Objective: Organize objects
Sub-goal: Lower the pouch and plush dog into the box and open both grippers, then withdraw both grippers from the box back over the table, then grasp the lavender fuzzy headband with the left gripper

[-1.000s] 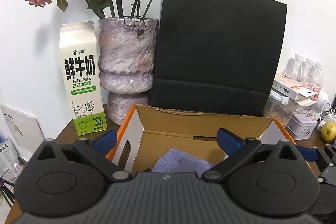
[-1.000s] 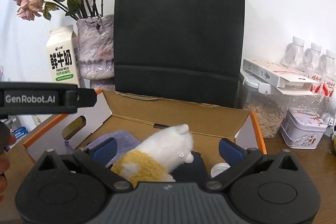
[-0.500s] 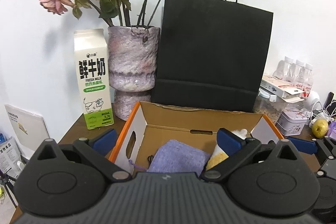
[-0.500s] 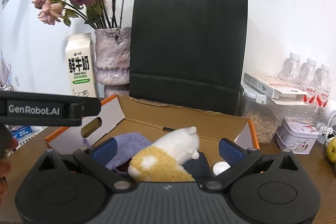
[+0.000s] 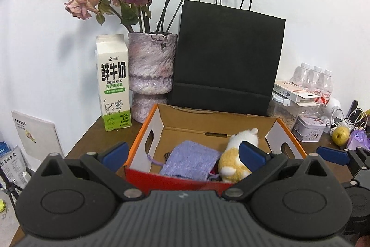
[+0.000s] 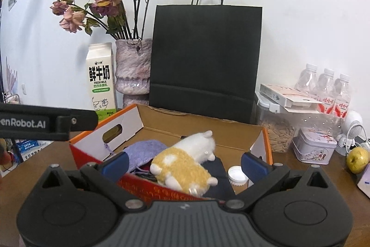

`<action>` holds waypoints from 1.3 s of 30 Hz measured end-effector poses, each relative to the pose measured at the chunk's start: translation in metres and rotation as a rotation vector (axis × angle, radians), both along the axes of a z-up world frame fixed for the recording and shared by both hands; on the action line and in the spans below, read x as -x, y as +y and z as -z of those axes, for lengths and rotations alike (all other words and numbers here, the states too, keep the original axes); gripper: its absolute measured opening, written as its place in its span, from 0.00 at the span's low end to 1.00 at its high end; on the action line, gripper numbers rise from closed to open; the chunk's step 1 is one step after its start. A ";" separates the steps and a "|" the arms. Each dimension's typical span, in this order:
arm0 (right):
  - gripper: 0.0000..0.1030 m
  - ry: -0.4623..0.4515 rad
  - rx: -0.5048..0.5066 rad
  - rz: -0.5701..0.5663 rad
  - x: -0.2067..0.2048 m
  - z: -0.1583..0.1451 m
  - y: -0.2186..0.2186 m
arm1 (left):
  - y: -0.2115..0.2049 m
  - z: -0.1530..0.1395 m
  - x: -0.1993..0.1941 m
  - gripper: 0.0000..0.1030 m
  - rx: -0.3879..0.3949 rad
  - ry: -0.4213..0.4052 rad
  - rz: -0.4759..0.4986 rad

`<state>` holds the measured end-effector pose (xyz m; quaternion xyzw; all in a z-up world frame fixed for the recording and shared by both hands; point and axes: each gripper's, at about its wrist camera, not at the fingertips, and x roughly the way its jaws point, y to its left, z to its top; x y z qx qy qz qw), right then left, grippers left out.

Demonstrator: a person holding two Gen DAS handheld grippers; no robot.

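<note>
Plush hamster (image 6: 185, 159) lies in the cardboard box (image 6: 259, 131), directly ahead of the right gripper (image 6: 183, 162), long axis running near-left to far-right. Left gripper (image 5: 182, 154) sits further left, over the purple pouch (image 5: 189, 160). Both grippers open, empty. Count: one hamster, one pouch, one white-capped jar (image 6: 237, 176).

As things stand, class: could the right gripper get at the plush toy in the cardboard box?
Probably yes. The right gripper is open and empty, the plush toy lies on top in the open-topped cardboard box, nothing covering it.
</note>
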<state>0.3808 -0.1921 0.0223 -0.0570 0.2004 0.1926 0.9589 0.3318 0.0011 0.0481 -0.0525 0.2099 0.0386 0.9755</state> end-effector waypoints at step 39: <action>1.00 0.082 0.020 -0.026 0.126 0.032 -0.075 | -0.033 0.048 0.121 1.00 -0.015 0.163 -0.036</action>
